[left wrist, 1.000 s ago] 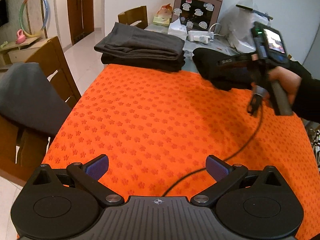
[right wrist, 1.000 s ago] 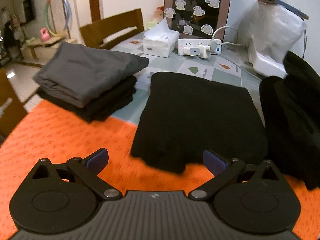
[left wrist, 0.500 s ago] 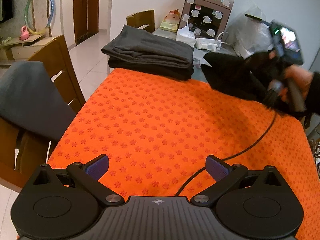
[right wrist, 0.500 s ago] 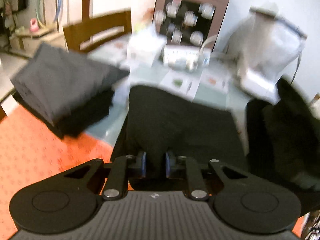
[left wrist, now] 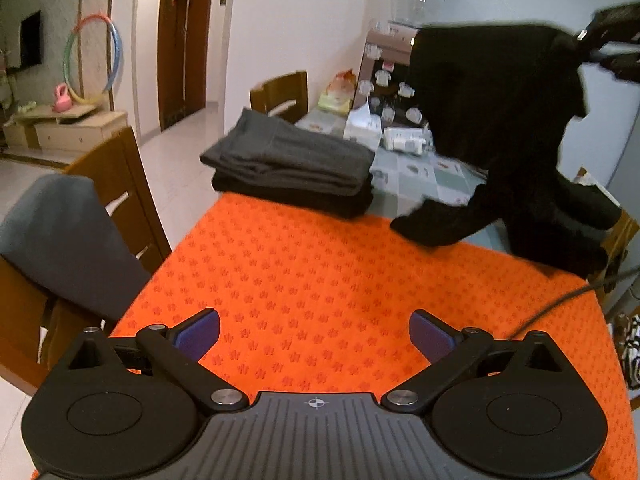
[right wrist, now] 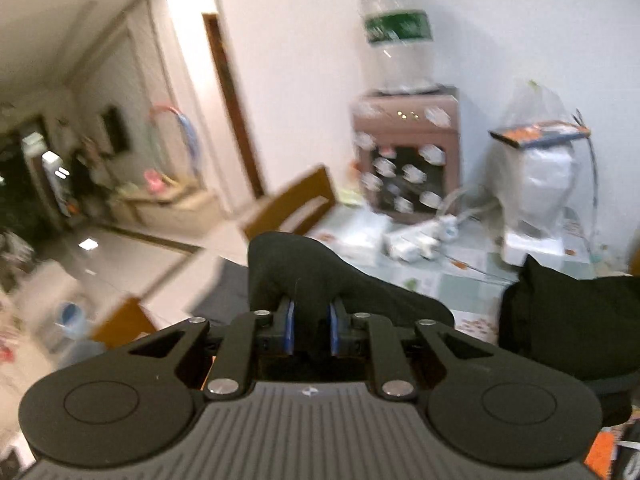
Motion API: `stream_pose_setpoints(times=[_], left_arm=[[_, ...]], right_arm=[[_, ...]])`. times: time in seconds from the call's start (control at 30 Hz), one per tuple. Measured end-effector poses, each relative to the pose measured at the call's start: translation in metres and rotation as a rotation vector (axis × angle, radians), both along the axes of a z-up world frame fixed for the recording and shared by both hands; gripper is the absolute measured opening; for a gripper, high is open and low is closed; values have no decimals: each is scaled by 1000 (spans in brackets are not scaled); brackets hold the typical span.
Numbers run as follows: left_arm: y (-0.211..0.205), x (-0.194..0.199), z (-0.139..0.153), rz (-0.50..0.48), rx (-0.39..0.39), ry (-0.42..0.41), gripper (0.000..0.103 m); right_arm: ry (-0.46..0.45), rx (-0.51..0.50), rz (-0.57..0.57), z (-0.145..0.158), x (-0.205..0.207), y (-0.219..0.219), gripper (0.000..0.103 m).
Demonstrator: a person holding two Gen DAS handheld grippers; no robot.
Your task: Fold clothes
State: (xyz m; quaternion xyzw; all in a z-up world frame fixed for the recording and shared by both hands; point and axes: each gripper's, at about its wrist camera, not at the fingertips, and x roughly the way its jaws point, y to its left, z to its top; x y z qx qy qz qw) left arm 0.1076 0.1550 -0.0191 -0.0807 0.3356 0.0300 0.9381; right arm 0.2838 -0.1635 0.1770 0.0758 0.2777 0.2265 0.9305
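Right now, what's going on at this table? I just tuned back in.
The right gripper is shut on a black garment and holds it up off the table, its lower end trailing onto the orange mat. The left gripper hangs open over the mat, holding nothing. A stack of folded clothes, dark grey on black, sits at the mat's far edge.

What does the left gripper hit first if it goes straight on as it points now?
Probably the orange mat: the open left gripper points low across it with nothing between. Further on, the folded stack sits slightly left of centre; depth is unclear.
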Motion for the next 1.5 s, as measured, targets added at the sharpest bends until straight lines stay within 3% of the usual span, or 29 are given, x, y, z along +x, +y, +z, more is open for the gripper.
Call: stream_pose_setpoints(times=[0.1, 0.43, 0.6, 0.67, 0.77, 0.97, 1.1, 1.2, 1.3, 1.4, 1.5], left_arm=[[-8, -10, 9, 7, 12, -24, 101], [-37, -70, 37, -10, 70, -88, 101], [-44, -108, 41, -11, 78, -82, 101], [-47, -115, 35, -6, 89, -62, 101], [-49, -121, 23, 4, 102, -25, 101], [-46, -115, 1, -3, 123, 34, 101], [-42, -100, -9, -61, 154, 64, 101], [-46, -86, -17, -135, 177, 76, 101], [-54, -71, -25, -224, 205, 73, 101], [-68, -55, -32, -314, 237, 55, 101], [-83, -38, -38, -404, 271, 35, 100]], right_arm=[[-39, 64, 75, 30, -35, -5, 18], [107, 258, 325, 77, -128, -35, 18], [180, 354, 450, 101, -175, -50, 18], [248, 369, 444, 82, -172, -52, 18], [366, 359, 394, 27, -145, -47, 19], [440, 142, 200, -100, -94, -21, 19], [381, 29, 93, -129, -82, -16, 23], [335, -56, 13, -150, -72, -12, 33], [288, -141, -67, -171, -63, -9, 50], [266, -171, -116, -165, -78, -25, 59], [251, -198, -162, -160, -97, -44, 61]])
